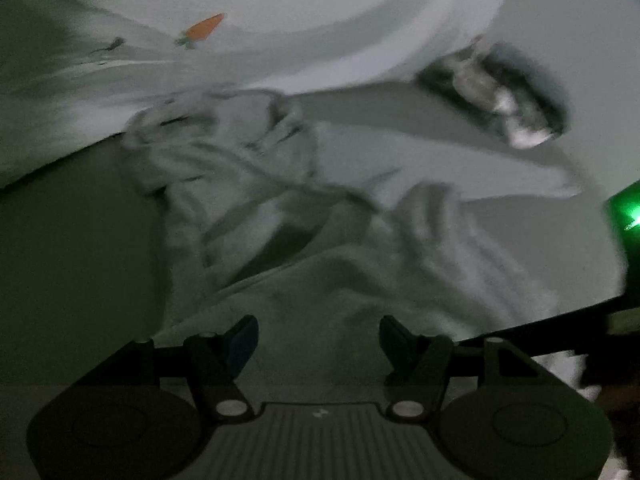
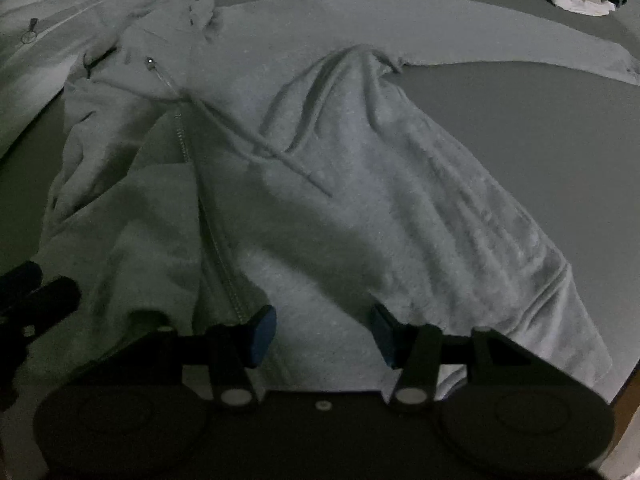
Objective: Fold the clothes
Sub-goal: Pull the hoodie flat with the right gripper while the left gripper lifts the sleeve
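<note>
- Right claw: jaws stand moderately wide, blue pads clear of fabric, nothing gripped; it hovers over the hem area.
- Grey zip hoodie: spread front-up on the grey tabletop. Long axis runs from the hem nearest the right wrist camera to the hood at upper left.
- 1 sleeve extends right.
- Left claw: jaws apart, empty, above rumpled hoodie fabric; view blurred.
- White carrot-print garment: lies beside the hood.

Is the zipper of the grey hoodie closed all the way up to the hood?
No, the zipper on the hoodie lies open near the hood.
</note>
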### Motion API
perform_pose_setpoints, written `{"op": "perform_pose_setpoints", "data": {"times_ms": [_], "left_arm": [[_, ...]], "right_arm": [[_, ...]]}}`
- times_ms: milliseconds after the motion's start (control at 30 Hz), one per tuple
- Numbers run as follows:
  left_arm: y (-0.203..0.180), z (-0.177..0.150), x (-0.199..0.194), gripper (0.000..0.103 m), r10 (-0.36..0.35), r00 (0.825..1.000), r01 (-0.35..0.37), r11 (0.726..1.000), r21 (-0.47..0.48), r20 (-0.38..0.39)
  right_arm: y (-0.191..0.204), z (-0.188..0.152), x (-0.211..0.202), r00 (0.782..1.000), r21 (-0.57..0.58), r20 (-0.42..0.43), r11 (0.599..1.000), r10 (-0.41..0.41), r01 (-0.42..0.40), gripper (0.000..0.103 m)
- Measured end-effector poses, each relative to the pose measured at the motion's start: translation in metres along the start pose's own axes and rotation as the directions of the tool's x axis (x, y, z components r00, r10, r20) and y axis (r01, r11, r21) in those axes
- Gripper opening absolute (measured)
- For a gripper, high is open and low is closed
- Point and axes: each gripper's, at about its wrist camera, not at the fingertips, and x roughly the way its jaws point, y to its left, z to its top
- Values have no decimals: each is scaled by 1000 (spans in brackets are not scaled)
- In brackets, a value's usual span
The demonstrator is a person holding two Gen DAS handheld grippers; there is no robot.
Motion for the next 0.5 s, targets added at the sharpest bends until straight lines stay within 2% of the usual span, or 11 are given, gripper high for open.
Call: {"op": "perform_pose_setpoints", "data": {"times_ms": [67,133,200,267,333,400,433,467,500], "left_arm": [[0,-4,0,69,92,996,-92,996,-6,-1],[9,-11,-2,72,132,991,-132,990,-44,1],[21,-18,-2,81,180,984,-181,980,-88,-14],[29,-24,-1,83,242,970,-245,963,-117,-33],[39,-29,3,85,257,965,-261,954,-147,-49],[48,-34,6,83,197,979,-202,957,-208,-42],[54,-36,5,77,155,988,-155,954,-258,-23],[57,-37,0,47,122,993,-117,949,-293,-2],[59,-38,-4,23,90,996,-79,942,-327,20]], "right_arm": [[1,-1,0,1000,-12,7,1000,6,-6,59],[1,-2,1,1000,-33,14,999,14,-14,62],[3,-5,0,1000,-65,18,998,17,-16,67],[10,-6,3,1000,-96,21,995,20,-18,76],[13,-8,3,1000,-119,25,993,15,-11,78],[13,-11,1,999,-133,32,991,10,-6,80],[13,-10,2,999,-138,34,990,12,-7,81],[13,-11,1,999,-142,35,990,16,-11,82],[12,-12,1,999,-146,37,989,20,-14,83]]}}
